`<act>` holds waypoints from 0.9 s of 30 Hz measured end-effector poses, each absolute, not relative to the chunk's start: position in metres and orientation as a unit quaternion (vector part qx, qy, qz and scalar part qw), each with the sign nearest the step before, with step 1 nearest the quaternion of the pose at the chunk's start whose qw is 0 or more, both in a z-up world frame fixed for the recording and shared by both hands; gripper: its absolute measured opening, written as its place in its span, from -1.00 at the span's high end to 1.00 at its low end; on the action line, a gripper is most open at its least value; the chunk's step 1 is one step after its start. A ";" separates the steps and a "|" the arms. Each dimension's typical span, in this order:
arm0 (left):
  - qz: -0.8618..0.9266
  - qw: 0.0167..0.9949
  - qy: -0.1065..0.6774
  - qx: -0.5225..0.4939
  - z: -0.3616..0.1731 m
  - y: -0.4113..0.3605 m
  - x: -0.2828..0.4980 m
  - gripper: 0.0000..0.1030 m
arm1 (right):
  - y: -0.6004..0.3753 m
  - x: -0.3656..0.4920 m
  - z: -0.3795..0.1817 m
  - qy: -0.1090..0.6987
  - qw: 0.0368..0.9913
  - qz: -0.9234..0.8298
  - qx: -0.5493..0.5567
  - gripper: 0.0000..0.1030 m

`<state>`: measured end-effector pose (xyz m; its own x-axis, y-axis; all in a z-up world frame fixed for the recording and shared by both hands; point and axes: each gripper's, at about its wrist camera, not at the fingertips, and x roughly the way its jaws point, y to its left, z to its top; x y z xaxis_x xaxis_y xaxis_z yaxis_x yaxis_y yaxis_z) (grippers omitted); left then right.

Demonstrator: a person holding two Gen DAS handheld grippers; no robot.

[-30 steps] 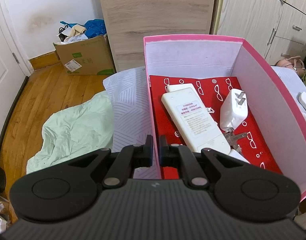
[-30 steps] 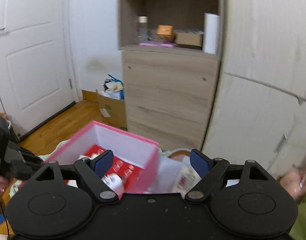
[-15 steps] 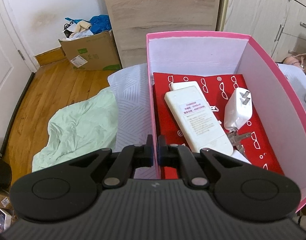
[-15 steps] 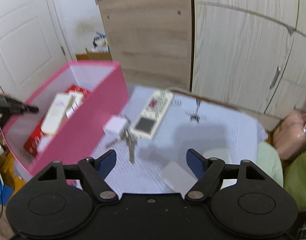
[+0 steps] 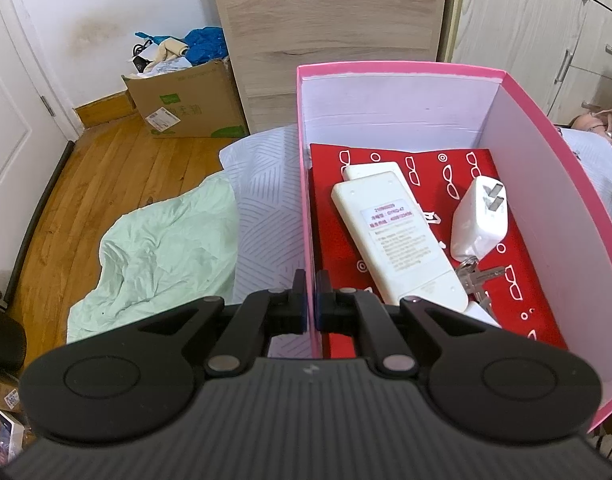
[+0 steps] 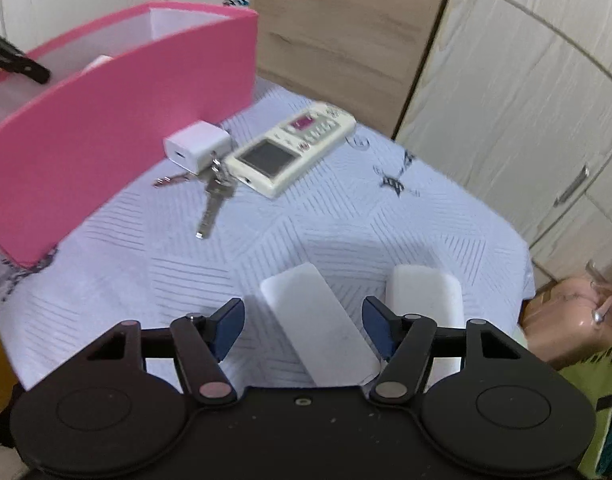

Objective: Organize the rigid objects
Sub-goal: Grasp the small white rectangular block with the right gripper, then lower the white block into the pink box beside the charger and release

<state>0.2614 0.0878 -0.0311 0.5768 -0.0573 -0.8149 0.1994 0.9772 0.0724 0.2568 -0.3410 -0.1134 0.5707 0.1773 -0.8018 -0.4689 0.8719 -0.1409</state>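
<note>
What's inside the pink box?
In the pink box lie a white remote face down, a white charger and keys on red paper. Another white piece hides under the remote.

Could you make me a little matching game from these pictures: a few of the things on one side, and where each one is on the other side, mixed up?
Things:
1. left gripper
2. right gripper
3. bunch of keys
4. white plug adapter

Places:
A. lying inside the pink box, on its red lining
B. open, with a flat white block between its fingers
C. shut on the pink box's side wall
D. on the pale bedspread, outside the box, next to a remote control

Pairs: 1-C, 2-B, 3-D, 4-A
</note>
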 end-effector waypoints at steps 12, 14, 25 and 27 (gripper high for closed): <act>-0.068 0.885 0.454 0.077 -0.030 0.087 0.261 0.94 | -0.374 0.289 -0.113 0.475 0.871 0.090 0.081 0.10; -0.068 0.885 0.455 0.078 -0.030 0.088 0.261 0.94 | -0.381 0.290 -0.113 0.480 0.864 0.080 0.129 0.11; -0.061 0.886 0.455 0.067 -0.028 0.089 0.262 0.94 | -0.344 0.284 -0.122 0.428 0.897 0.099 -0.053 -0.16; -0.059 0.886 0.454 0.069 -0.028 0.089 0.262 0.94 | -0.346 0.287 -0.121 0.424 0.900 0.088 -0.048 0.17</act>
